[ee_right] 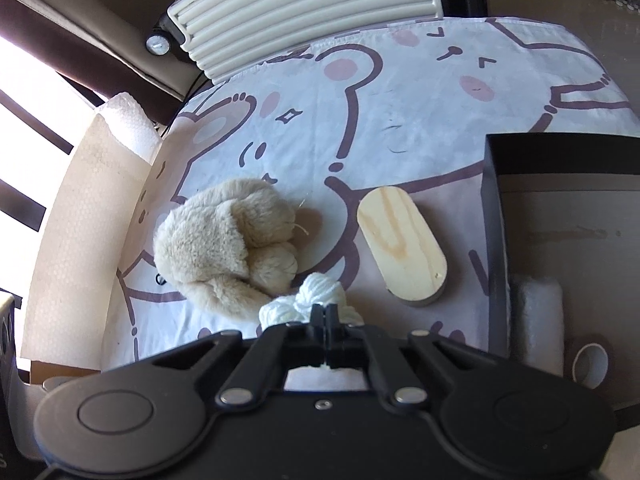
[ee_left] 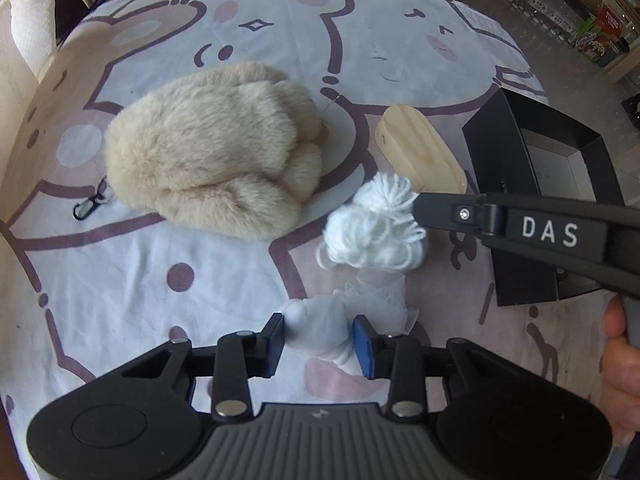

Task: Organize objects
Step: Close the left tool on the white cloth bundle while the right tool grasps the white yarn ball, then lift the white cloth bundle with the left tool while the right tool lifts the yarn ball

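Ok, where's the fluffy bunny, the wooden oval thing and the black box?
fluffy bunny (ee_left: pixel 212 152), left wrist view, middle of its furry body.
wooden oval (ee_right: pixel 402 246), right wrist view, centre of its flat top.
black box (ee_left: pixel 496 148), left wrist view, its dark outer wall.

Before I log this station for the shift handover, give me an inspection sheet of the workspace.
Surface: bear-print cloth, creased, covering the table.
Job's things: white yarn-and-gauze bundle; beige plush toy; oval wooden block; black box holding a white foam piece and a tape roll.
Clutter: small black clip beside the plush.
Grippers: left gripper closed on the bundle's gauze end; right gripper shut on its yarn end.
Cables: nothing seen for certain.
Surroundings: ribbed cream case beyond the table; bubble wrap at its left edge; a hand.
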### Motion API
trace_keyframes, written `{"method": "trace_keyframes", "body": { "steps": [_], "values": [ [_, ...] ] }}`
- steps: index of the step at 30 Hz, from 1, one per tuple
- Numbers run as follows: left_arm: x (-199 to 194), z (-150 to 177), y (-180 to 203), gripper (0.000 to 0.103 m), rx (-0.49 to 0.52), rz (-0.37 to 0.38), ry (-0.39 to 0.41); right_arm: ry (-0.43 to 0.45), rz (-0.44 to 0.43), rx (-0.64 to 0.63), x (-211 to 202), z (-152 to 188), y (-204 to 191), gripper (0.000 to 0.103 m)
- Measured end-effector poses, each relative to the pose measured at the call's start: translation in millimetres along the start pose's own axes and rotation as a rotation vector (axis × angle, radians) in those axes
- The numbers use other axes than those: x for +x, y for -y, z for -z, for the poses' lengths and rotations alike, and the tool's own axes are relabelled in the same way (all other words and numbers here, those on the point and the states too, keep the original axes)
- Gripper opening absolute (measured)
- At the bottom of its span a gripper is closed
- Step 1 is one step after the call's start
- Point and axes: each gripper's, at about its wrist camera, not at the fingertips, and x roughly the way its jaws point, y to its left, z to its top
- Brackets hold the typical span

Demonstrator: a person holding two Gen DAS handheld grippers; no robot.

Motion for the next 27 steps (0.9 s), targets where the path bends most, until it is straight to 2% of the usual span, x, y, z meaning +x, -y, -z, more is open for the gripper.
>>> {"method": "trace_keyframes", "body": {
  "steps": [3, 12, 13, 15, 17, 22, 27],
  "values": [
    [-2.4, -1.1, -4.8, 0.038, 0.019, -0.044, 0.025, 0.001, 0.006, 0.008, -1.9, 1.2, 1.9, 0.0],
    [-8.2, -6.4, -23.1, 0.04, -0.065, -0.059, 0.099, -0.003, 0.028, 0.016, 2.6, 3.0, 2.4, 0.002],
    [-7.3, -6.2, -25.2, 0.043, -0.082, -0.054, 0.094, -0.003, 0.029, 0.018, 3.4, 3.3, 2.8, 0.004],
    [-6.1, -6.3, -31.2, 0.045, -0.131, -0.038, 0.079, -0.002, 0.036, 0.018, 5.2, 3.4, 2.8, 0.015],
    [-5.8, -6.2, -39.0, 0.051, -0.205, -0.018, 0.062, -0.001, 0.049, 0.012, 7.2, 3.3, 2.8, 0.03],
    [-5.8, -3.2, -53.6, 0.058, -0.362, 0.052, 0.031, -0.016, 0.055, 0.014, 14.2, 2.5, 5.3, 0.033],
    [-2.3, -1.1, -54.4, 0.059, -0.4, 0.053, 0.014, -0.04, 0.053, 0.003, 25.1, 3.2, 5.0, 0.045]
  ]
}}
